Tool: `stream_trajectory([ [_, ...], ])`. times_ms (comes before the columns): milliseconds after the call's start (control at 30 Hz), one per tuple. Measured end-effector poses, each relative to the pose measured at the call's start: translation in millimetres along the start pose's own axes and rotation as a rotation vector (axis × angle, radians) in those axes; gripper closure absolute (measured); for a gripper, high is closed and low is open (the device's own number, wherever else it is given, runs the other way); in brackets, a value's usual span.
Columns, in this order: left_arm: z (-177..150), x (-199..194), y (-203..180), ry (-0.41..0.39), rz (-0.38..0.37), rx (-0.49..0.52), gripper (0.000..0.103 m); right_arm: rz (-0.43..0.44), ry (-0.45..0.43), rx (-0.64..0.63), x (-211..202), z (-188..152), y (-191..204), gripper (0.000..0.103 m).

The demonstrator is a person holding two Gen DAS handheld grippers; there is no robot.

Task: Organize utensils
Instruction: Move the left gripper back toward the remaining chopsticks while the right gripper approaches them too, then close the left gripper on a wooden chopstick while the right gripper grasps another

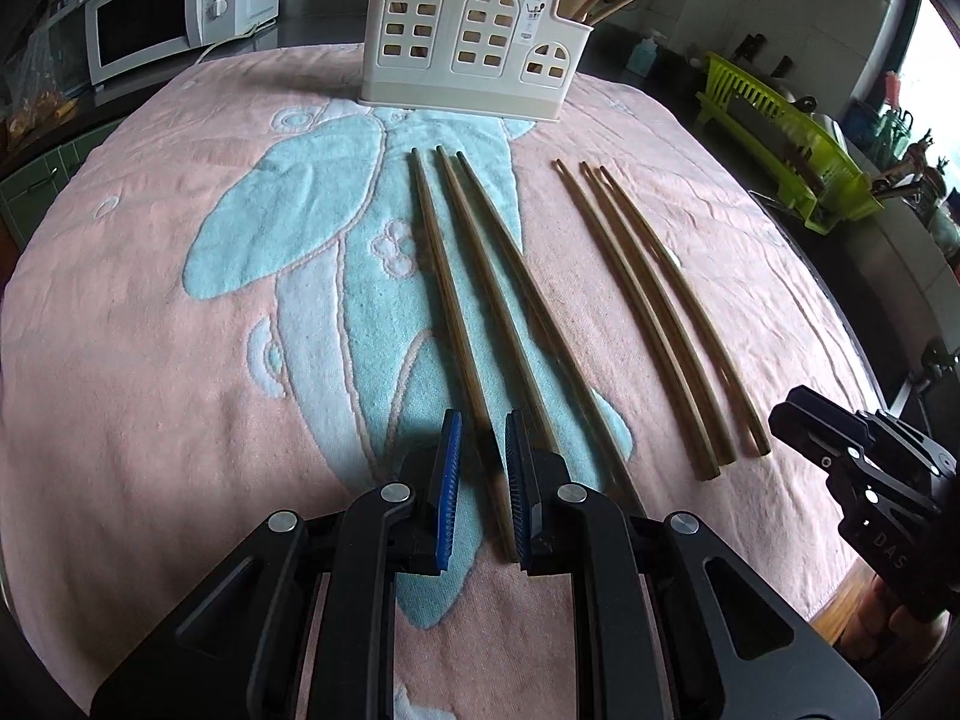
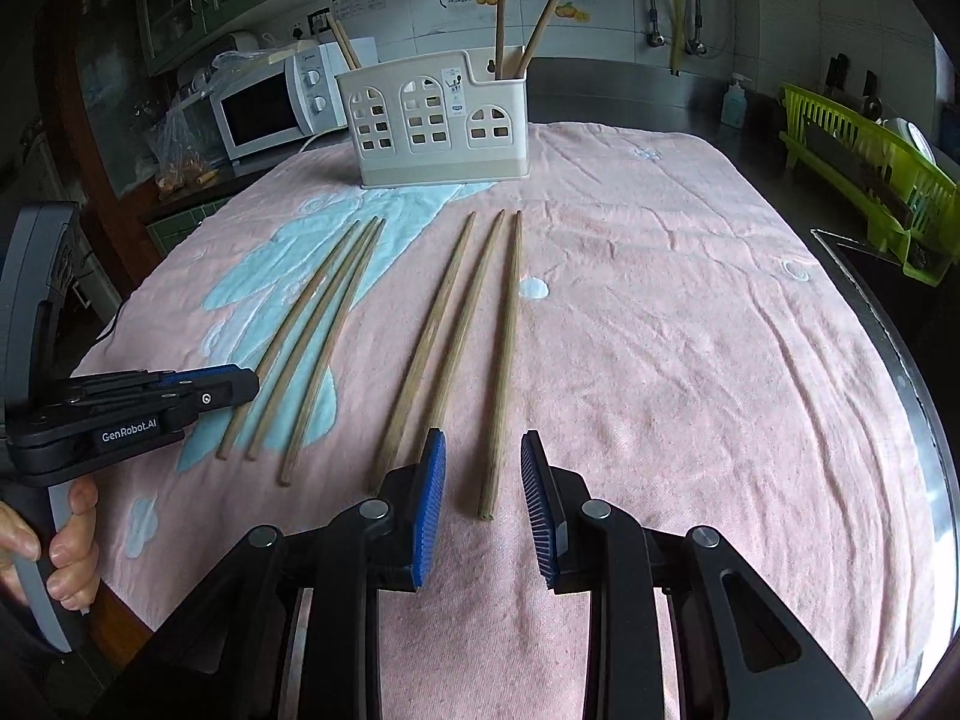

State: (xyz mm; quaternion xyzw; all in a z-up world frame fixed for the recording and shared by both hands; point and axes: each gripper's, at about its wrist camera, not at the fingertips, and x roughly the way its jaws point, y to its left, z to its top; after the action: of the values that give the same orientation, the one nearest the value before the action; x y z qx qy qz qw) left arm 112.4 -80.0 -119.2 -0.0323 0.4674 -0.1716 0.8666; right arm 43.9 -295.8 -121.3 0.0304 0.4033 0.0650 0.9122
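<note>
Two groups of three wooden chopsticks lie side by side on a pink and blue towel (image 1: 180,360): a left group (image 1: 480,300) (image 2: 312,348) and a right group (image 1: 648,324) (image 2: 456,330). My left gripper (image 1: 483,420) hangs low over the near ends of the left group. Its blue pads (image 1: 449,480) are narrowly apart and straddle a chopstick without pressing it. My right gripper (image 2: 482,441) is open around the near end of the rightmost chopstick (image 2: 501,372), not touching it. A cream utensil holder (image 1: 468,48) (image 2: 432,126) stands at the towel's far edge with chopsticks (image 2: 501,18) upright inside.
A white microwave (image 2: 264,108) sits back left. A green dish rack (image 2: 870,174) stands at the right, a soap bottle (image 2: 733,102) behind it. A person's hand (image 2: 66,546) grips the left tool's handle. The table's metal rim (image 2: 900,360) runs along the right.
</note>
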Motion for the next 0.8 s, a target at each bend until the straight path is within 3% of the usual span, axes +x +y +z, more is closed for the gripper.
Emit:
stream_trajectory([
  [500,0,4,-12,-0.032,0.105,0.017,0.092,-0.027,0.047,0.003,26,0,4,0.087],
  [600,1,4,-9,-0.029,0.092,0.011,0.095,-0.06,0.046,-0.016,26,-1,6,0.095],
  [800,4,-6,-3,-0.038,0.07,0.026,0.096,-0.057,0.017,-0.018,15,3,6,0.096],
])
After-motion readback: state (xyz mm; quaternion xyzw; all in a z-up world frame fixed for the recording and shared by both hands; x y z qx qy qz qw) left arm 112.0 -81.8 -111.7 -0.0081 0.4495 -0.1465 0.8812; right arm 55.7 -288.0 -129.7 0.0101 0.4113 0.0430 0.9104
